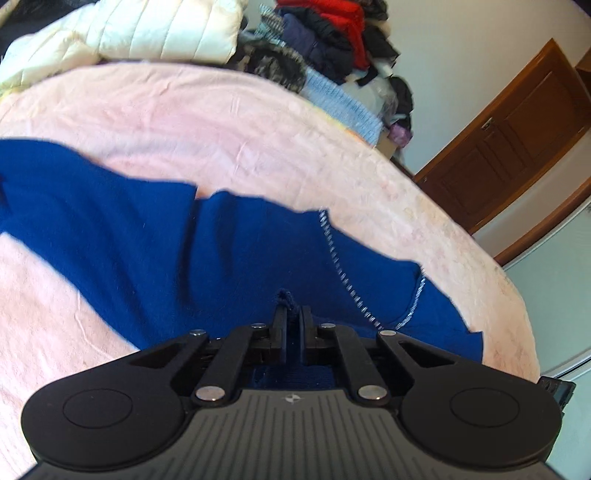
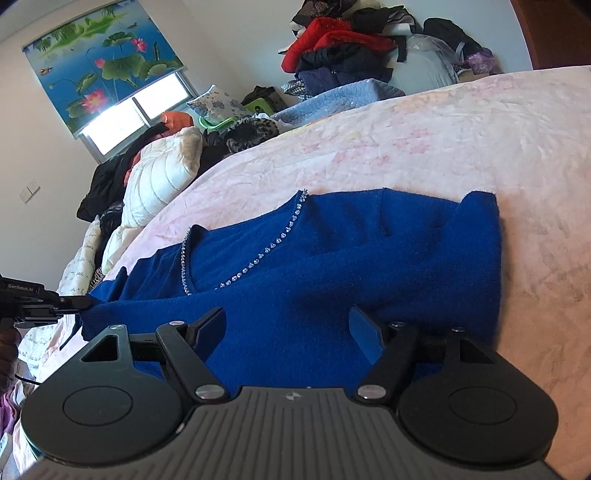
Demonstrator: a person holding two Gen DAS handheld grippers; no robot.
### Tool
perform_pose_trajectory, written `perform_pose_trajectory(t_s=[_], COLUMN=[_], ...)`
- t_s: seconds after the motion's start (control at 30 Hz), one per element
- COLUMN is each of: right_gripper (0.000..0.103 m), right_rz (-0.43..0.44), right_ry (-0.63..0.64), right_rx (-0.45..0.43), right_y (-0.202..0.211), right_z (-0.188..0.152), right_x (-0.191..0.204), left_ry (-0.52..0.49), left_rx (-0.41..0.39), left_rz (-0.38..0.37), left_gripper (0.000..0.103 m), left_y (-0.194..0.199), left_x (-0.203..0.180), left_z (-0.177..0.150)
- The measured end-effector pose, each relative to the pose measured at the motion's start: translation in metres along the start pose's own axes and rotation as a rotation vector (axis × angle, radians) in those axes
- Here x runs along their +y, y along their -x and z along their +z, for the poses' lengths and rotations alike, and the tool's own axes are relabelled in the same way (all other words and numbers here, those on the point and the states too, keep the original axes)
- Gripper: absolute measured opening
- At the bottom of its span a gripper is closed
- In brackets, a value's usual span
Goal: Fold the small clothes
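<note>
A small royal-blue knit sweater with a line of rhinestone trim lies spread on a pink blanket. My left gripper is shut on a pinch of the sweater's near edge. In the right wrist view the same sweater lies across the blanket, partly folded at the right. My right gripper is open, its fingers just above the sweater's near edge with nothing between them. My left gripper also shows in the right wrist view, at the far left, holding the sweater's corner.
A cream quilted jacket and a heap of dark and red clothes lie at the bed's far side. A wooden door stands to the right. A window with a lotus-print blind is behind the bed.
</note>
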State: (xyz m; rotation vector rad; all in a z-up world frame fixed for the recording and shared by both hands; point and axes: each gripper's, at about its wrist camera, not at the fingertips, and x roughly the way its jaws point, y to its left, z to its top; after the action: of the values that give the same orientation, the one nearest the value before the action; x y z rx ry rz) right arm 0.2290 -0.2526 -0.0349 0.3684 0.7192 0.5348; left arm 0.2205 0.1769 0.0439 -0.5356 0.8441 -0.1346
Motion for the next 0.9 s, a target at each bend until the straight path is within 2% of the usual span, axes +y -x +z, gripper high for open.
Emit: perform_pose_trajectory(t_s=[0.1, 0.13, 0.23, 0.27, 0.33, 0.53, 0.6, 0.67, 0.73, 0.77, 0.8, 0.83, 0.9], right_gripper=[0.08, 0.081, 0.083, 0.084, 0.084, 0.089, 0.089, 0.093, 0.097, 0.093, 0.096, 0.097, 0.098], right_rz=[-0.007, -0.006, -0.008, -0.012, -0.03, 0.02, 0.013, 0.006, -0.011, -0.03, -0.04, -0.021, -0.019], right_ry=[0.027, 0.029, 0.024, 0.019, -0.008, -0.027, -0.03, -0.028, -0.015, -0.017, -0.026, 0.0, 0.005], right_rx=[0.016, 0.015, 0.012, 0.016, 0.027, -0.022, -0.019, -0.019, 0.028, 0.071, 0.091, 0.035, 0.039], right_y=[0.0, 0.0, 0.0, 0.001, 0.006, 0.032, 0.03, 0.027, 0.012, 0.002, -0.006, -0.003, -0.004], right_z=[0.0, -0.001, -0.001, -0.001, 0.003, 0.013, 0.019, 0.022, 0.019, 0.015, 0.009, 0.004, 0.002], right_x=[0.004, 0.004, 0.006, 0.007, 0.01, 0.021, 0.024, 0.026, 0.024, 0.019, 0.013, 0.012, 0.012], left_ry=[-0.027, -0.027, -0.008, -0.011, -0.016, -0.038, -0.039, -0.04, -0.051, -0.055, -0.055, -0.045, -0.028], left_rx=[-0.06, -0.041, 0.085, 0.093, 0.086, 0.06, 0.044, 0.069, 0.12, 0.124, 0.113, 0.109, 0.086], left_rz=[-0.03, -0.001, 0.114, 0.131, 0.136, 0.164, 0.191, 0.215, 0.237, 0.245, 0.245, 0.242, 0.222], left_gripper=[0.006, 0.006, 0.006, 0.006, 0.006, 0.005, 0.005, 0.005, 0.005, 0.005, 0.005, 0.006, 0.007], left_y=[0.01, 0.001, -0.038, -0.043, -0.043, -0.033, -0.029, -0.037, -0.05, -0.053, -0.054, -0.052, -0.046], left_x=[-0.007, -0.005, 0.01, 0.013, 0.016, 0.018, 0.021, 0.027, 0.032, 0.033, 0.033, 0.034, 0.037], left_z=[0.005, 0.004, -0.008, -0.013, -0.017, -0.007, 0.002, 0.009, 0.006, 0.004, 0.003, 0.003, 0.003])
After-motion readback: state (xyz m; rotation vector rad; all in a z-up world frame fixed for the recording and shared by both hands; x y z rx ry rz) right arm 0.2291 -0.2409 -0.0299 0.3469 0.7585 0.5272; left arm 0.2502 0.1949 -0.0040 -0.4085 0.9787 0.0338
